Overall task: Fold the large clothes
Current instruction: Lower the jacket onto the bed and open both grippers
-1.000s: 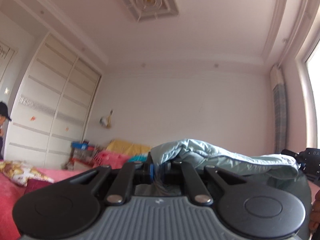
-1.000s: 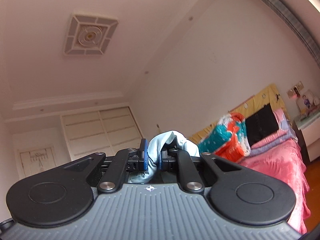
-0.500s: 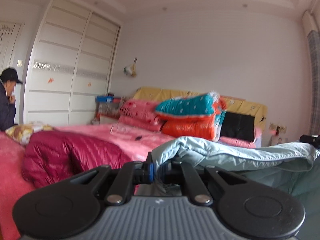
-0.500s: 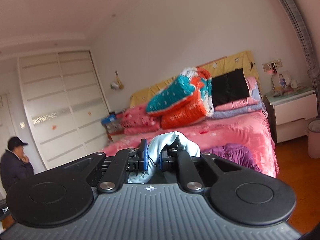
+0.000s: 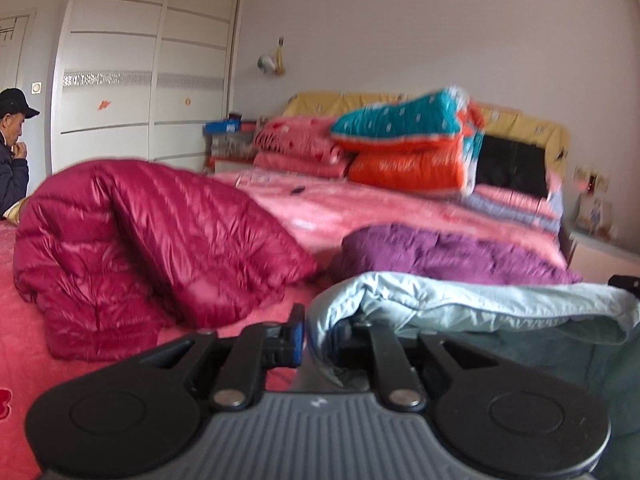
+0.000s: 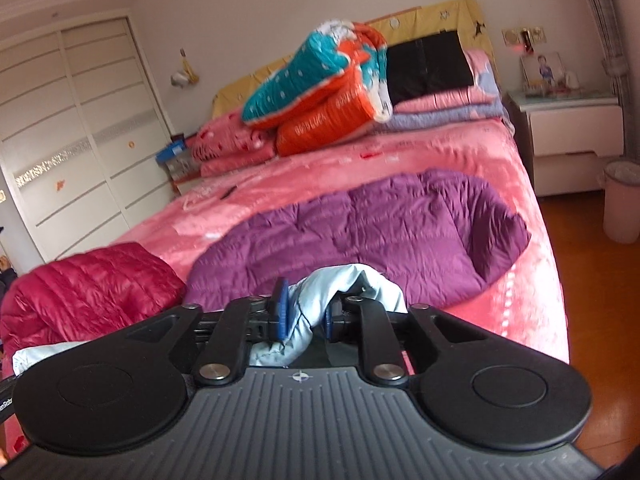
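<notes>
Left claw (image 5: 318,334) spreading, pale blue jacket (image 5: 460,304) edge still between the jaws, draped off to its right. Right claw (image 6: 304,314) likewise spreading, a bunched blue fold between the blue pads (image 6: 282,312), barely pressed if at all. Ahead of both: purple coat (image 6: 380,232); ahead-left: red coat (image 5: 152,240) on the pink bed (image 6: 536,312). Risks, by judgement: uneven release dragging one corner and skewing the fold; fabric snagging on a pad; blue jacket landing on the purple coat.
</notes>
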### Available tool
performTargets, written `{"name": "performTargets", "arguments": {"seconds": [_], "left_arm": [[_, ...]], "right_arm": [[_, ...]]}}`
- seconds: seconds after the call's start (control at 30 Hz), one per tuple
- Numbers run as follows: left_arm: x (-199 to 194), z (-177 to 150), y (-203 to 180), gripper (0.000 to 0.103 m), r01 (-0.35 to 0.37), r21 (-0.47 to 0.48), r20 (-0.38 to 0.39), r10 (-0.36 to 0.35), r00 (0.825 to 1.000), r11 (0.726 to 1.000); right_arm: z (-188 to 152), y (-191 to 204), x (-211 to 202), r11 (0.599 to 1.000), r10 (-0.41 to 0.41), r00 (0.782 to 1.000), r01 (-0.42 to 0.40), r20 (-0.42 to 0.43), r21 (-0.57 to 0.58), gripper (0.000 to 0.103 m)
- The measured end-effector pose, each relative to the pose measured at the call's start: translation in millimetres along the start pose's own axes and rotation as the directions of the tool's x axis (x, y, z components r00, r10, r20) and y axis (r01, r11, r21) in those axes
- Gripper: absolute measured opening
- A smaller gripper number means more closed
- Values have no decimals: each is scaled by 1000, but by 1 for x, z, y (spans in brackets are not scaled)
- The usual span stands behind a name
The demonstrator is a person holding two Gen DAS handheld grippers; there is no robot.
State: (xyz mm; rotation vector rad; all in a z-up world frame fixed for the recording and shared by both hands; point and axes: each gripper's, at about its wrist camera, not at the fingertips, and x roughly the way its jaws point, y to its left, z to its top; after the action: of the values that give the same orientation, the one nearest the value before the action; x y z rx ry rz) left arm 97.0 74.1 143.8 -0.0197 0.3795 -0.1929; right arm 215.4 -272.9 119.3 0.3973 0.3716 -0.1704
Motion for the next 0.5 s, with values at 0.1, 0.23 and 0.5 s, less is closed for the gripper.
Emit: {"name": "performTargets", "arguments": {"seconds": [0.1,0.23,0.5], "left_arm": [[11,-8,4,54,-29,16,-52,30,998,999],[12,-16,12,80,-61,45,-97,65,993,997],[-20,-10,17,94,-73,216,-76,92,993,974]], "right_arm": [[-24,2,0,1000,-9,999,8,-43,-17,75],[-46,10,-5,997,-26,997,21,-69,-79,99],[-66,13,-28,996,-41,991,31,-128,-79,103]]}}
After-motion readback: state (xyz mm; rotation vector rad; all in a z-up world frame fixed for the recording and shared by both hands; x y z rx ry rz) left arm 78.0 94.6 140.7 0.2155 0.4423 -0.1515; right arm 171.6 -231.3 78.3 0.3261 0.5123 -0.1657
